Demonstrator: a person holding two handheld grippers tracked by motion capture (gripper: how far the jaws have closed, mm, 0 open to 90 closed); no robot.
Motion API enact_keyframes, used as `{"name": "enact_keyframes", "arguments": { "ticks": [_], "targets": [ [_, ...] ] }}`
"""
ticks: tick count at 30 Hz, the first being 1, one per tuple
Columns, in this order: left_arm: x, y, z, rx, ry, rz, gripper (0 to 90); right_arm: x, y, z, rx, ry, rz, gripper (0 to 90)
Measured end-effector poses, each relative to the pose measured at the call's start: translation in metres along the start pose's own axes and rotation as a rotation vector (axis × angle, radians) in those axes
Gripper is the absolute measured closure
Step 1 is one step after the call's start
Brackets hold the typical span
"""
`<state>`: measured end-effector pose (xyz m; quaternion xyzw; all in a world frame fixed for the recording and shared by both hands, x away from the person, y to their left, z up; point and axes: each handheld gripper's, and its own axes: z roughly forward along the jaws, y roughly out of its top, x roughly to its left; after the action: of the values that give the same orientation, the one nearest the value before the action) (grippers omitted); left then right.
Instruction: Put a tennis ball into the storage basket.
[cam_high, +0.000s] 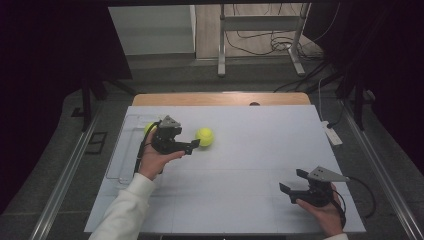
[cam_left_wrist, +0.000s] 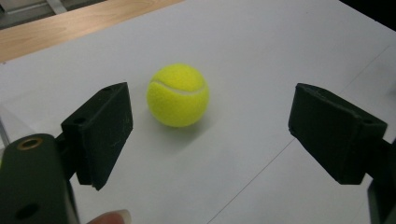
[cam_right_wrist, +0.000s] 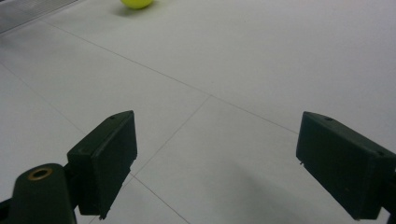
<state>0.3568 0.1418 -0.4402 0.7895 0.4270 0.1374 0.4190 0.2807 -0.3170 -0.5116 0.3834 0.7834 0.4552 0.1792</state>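
A yellow tennis ball (cam_high: 205, 136) (cam_left_wrist: 178, 94) rests on the white table sheet (cam_high: 250, 150). My left gripper (cam_high: 189, 138) (cam_left_wrist: 210, 133) is just left of it and points at it. Its jaws stand open, and the ball lies a little ahead of them, not between the pads. A second yellow ball (cam_high: 148, 128) peeks out behind that gripper, by the clear tray (cam_high: 120, 165). Near the front right my right gripper (cam_high: 292, 181) (cam_right_wrist: 219, 158) hangs open over bare sheet with nothing between its fingers. The first ball (cam_right_wrist: 136, 3) shows far off at the top edge of the right gripper view.
The clear tray lies along the sheet's left edge. A strip of wooden tabletop (cam_high: 220, 99) shows beyond the sheet's far edge. A white power strip (cam_high: 332, 134) sits at the right edge. A metal stand (cam_high: 260, 45) and cables are on the floor behind.
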Motion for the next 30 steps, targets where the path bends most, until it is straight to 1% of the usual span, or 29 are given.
{"name": "enact_keyframes", "arguments": {
  "ticks": [2,5,11,20,23,28,30],
  "targets": [
    [0.0,0.001,0.004,0.008,-0.002,-0.004,14.5,-0.001,0.0,0.0,-0.002,-0.001,0.005,13.0],
    [0.0,0.004,0.008,0.026,-0.002,0.003,14.2,-0.002,0.0,-0.001,-0.004,-0.004,0.011,13.0],
    [-0.001,0.007,0.017,0.051,-0.001,0.007,13.9,-0.002,-0.001,-0.002,0.002,-0.008,0.006,13.0],
    [-0.002,0.009,0.028,0.072,0.001,0.01,13.6,-0.002,-0.001,-0.001,0.004,-0.007,0.006,13.0],
    [-0.001,0.01,0.033,0.081,-0.004,0.001,13.4,-0.002,-0.001,-0.001,0.003,-0.005,0.005,13.0],
    [-0.001,0.012,0.039,0.1,0.002,0.007,13.2,-0.002,-0.001,0.0,0.001,-0.003,0.002,13.0],
    [-0.002,0.012,0.04,0.096,0.005,0.002,13.1,-0.002,-0.001,0.0,0.002,-0.002,0.0,13.0]
  ]
}}
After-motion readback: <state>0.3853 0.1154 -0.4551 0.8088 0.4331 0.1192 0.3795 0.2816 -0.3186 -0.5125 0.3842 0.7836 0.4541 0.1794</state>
